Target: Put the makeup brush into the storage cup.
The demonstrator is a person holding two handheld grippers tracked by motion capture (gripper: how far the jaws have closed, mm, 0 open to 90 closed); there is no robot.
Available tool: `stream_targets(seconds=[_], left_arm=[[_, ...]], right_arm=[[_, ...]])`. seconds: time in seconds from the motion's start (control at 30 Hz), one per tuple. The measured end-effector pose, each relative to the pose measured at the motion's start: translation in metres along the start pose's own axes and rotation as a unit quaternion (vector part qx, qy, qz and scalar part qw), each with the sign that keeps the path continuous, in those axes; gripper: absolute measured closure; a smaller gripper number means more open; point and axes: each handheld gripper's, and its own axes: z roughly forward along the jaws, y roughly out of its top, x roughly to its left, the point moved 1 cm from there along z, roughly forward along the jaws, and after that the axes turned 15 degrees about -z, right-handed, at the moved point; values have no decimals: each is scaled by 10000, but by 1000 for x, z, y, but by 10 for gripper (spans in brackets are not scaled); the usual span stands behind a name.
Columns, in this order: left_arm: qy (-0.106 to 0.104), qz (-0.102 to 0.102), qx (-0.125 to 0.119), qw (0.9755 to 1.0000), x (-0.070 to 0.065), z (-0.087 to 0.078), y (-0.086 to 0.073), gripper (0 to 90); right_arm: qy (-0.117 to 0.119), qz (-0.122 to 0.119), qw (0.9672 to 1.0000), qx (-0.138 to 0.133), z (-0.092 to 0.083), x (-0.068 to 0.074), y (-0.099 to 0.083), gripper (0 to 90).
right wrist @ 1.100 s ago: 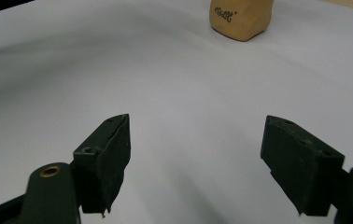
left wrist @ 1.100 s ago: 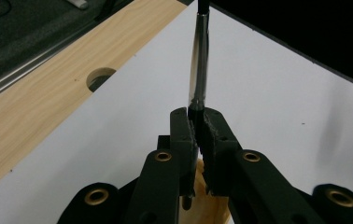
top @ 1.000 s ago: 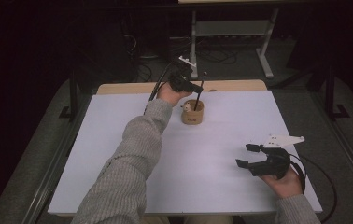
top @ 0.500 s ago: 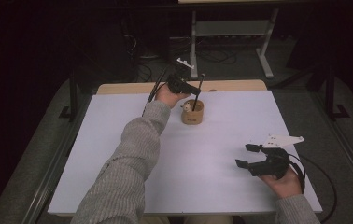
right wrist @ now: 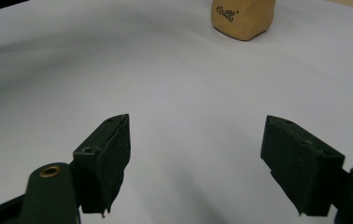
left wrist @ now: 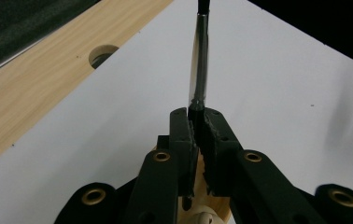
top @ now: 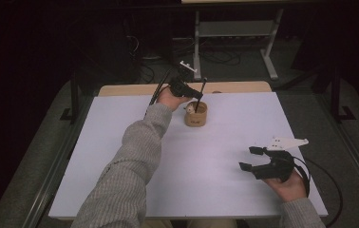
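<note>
A slim black pen point(top: 200, 92) stands tilted in the wooden cup point(top: 195, 114), its lower end inside and its top leaning toward the tabletop's far edge. The cup sits on the white tabletop point(top: 225, 142) near the middle of that far edge, and I also make out a small pale object point(top: 189, 109) in its mouth. My left gripper point(top: 193, 92) hangs just above the cup; its jaws have just been easing apart, yet in the left gripper view point(left wrist: 198, 122) they remain nearly closed with the pen's shaft point(left wrist: 199, 60) between the pads. My right gripper point(top: 251, 158) rests well apart, near the tabletop's near right corner, jaws spread wide point(right wrist: 195, 161) and holding nothing.
</note>
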Motion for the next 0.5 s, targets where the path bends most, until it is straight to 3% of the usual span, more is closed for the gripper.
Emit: stream_targets(seconds=[0.17,0.5], left_arm=[[55,-27,-15,10000,-1,-4,0,698],[69,16,-91,9999,0,-15,-8,670]], right_arm=[[11,-6,10000,0,0,0,0,230],[-50,-5,10000,1,0,0,1,224]])
